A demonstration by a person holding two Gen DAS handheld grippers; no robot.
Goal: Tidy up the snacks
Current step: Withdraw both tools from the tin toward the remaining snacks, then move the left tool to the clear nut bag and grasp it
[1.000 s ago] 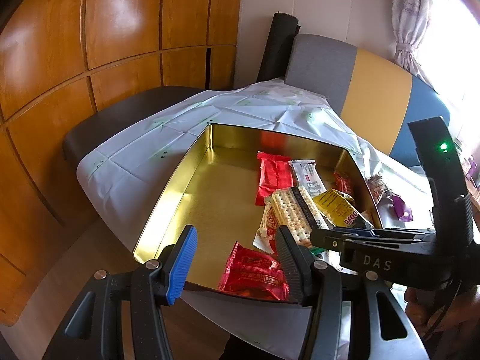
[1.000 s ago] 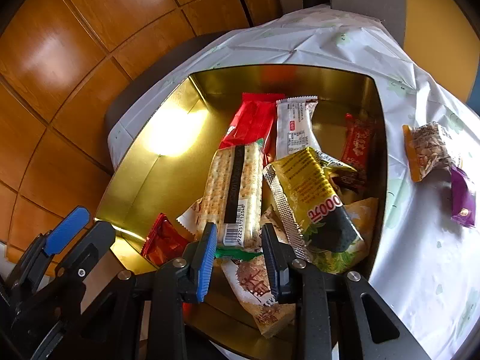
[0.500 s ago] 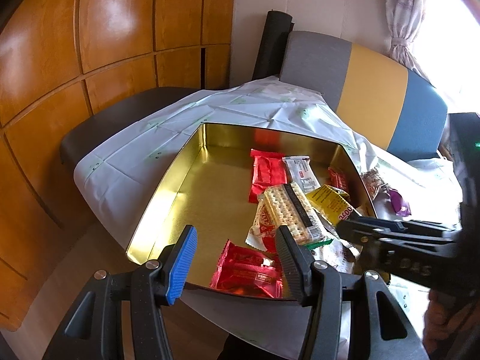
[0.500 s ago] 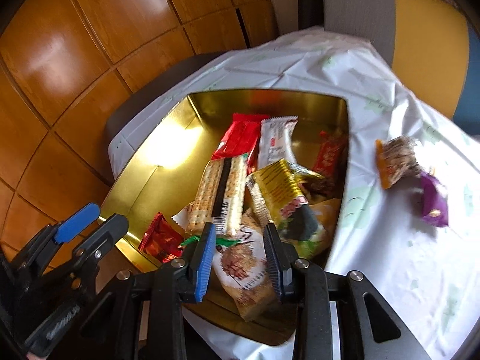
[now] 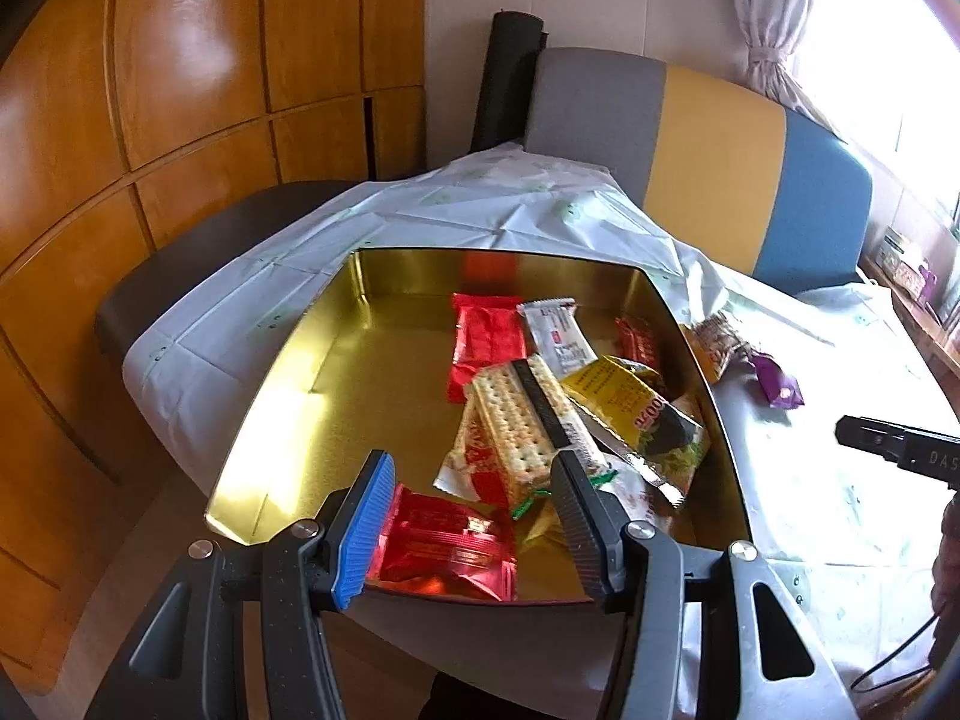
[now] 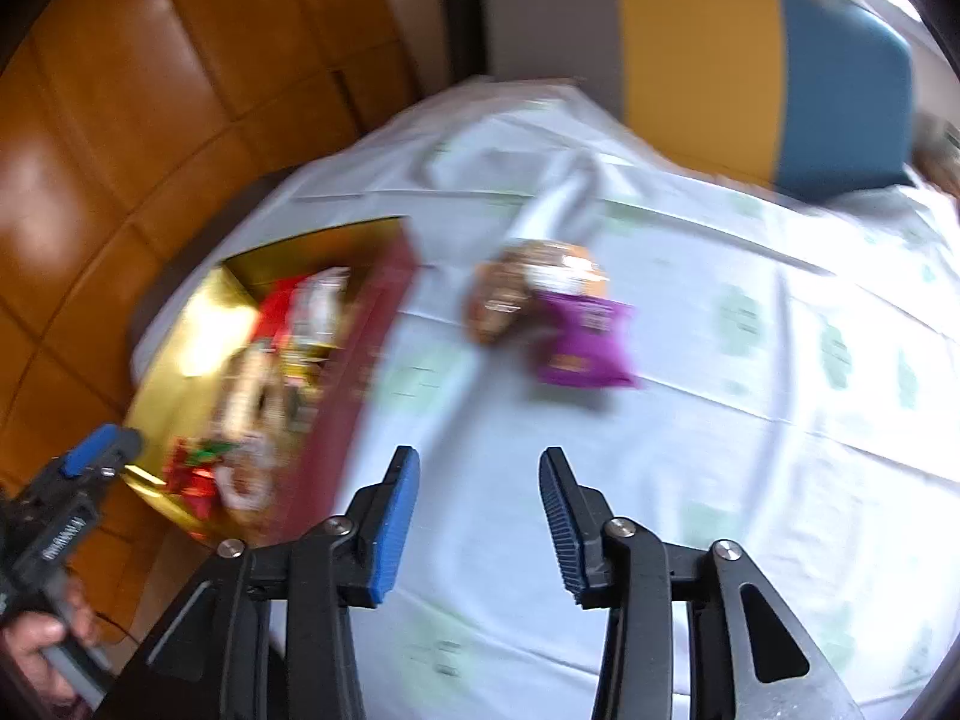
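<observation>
With nothing between its opening jaws, the right gripper (image 6: pixel 477 519) hangs over the tablecloth (image 6: pixel 720 450), the purple snack packet (image 6: pixel 585 348) lying ahead of it, well right of the gold tin (image 6: pixel 192 348).

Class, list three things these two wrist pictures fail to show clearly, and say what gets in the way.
- Right wrist view: snacks in the gold tin are smeared by motion blur.
- Right wrist view: print on the purple packet, same blur.
- Left wrist view: the right gripper is cut off by the right edge.
</observation>
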